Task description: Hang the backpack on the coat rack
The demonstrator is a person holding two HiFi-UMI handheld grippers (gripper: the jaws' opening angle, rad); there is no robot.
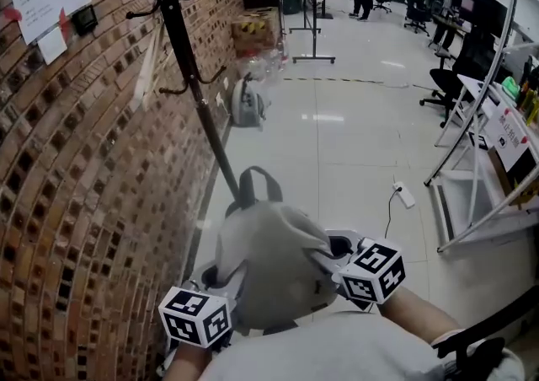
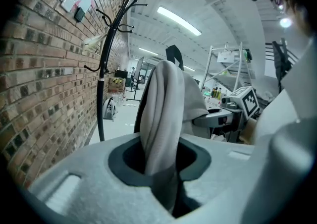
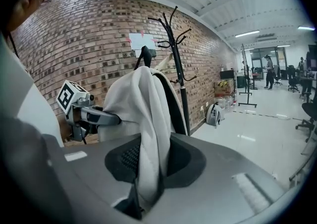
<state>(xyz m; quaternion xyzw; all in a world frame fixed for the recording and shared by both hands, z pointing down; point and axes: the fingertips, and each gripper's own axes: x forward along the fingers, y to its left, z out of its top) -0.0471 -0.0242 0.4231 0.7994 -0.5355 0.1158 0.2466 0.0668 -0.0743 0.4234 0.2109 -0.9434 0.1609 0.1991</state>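
A grey backpack (image 1: pixel 274 265) with dark straps and a top loop hangs in the air between my two grippers, close to my body. My left gripper (image 1: pixel 217 299) is shut on a fold of its fabric (image 2: pixel 159 134) at the left side. On the right side my right gripper (image 1: pixel 333 263) is shut on another fold (image 3: pixel 148 148). The black coat rack (image 1: pixel 189 59) stands ahead by the brick wall, its pole base just beyond the backpack's loop. Its hooks (image 2: pixel 116 12) rise high in the left gripper view, and the coat rack (image 3: pixel 176 44) also shows in the right gripper view.
A brick wall (image 1: pixel 76 185) runs along the left. A second small backpack (image 1: pixel 246 103) leans on the wall farther off. A white metal frame rack (image 1: pixel 480 169) and a power strip (image 1: pixel 404 195) lie to the right; office chairs and people are far down the room.
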